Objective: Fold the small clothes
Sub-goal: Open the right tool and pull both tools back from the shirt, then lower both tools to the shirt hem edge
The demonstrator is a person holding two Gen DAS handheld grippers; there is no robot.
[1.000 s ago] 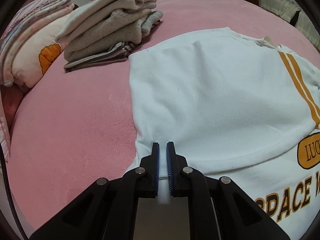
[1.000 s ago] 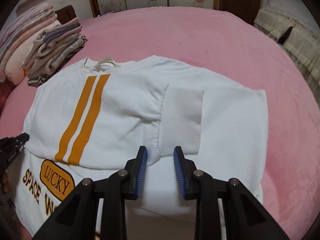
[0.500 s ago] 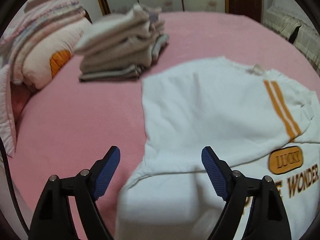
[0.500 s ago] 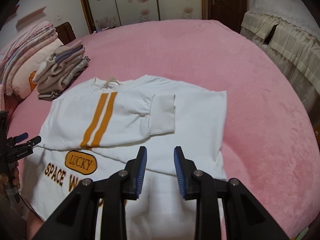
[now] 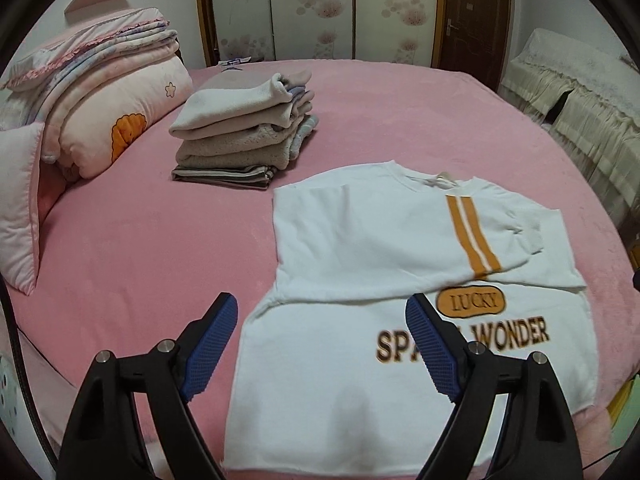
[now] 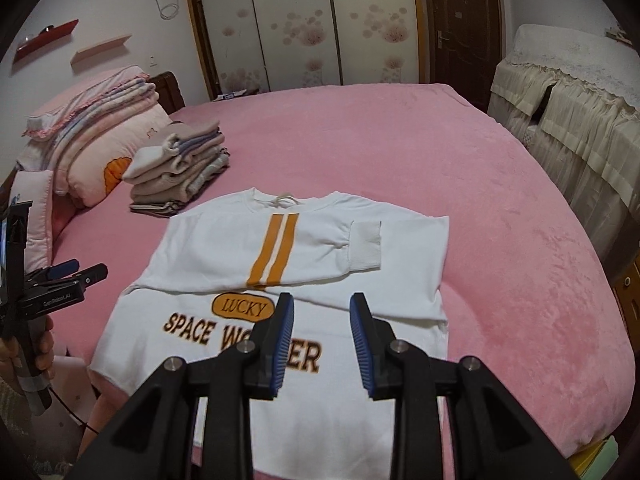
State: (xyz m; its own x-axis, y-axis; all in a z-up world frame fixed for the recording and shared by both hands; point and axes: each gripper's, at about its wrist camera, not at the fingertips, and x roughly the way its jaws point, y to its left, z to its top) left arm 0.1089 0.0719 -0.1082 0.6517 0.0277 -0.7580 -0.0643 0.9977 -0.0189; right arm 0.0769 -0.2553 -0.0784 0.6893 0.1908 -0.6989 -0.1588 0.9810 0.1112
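White sweatshirt [image 6: 304, 248] lying flat on the pink bed [image 6: 500, 216], toward the bed's near edge, hem nearest the cameras and neckline toward the far side. Both sleeves are folded across the chest; one ribbed cuff [image 6: 366, 246] lies just beside the twin orange stripes [image 6: 274, 250]. Below the stripes sit an orange "LUCKY" patch [image 6: 243, 305] and brown lettering (partly hidden by a finger in each view).

Left gripper [image 5: 320, 354]: jaws spread wide, having just been opening, and nothing is between the blue pads [image 5: 210, 350]; it hangs above the sweatshirt's hem corner at the near edge of the bed, clear of the cloth. In the right wrist view the same tool appears at the left margin, held by a hand [image 6: 28, 354].

Right gripper [image 6: 322, 344]: jaws set at a narrow gap, empty, poised above the lower part of the sweatshirt without touching it.

A stack of folded clothes [image 5: 244, 132] stands toward the far left of the bed, apart from the sweatshirt, near the folded quilts and pillow [image 5: 104, 120] at the bed's left edge.
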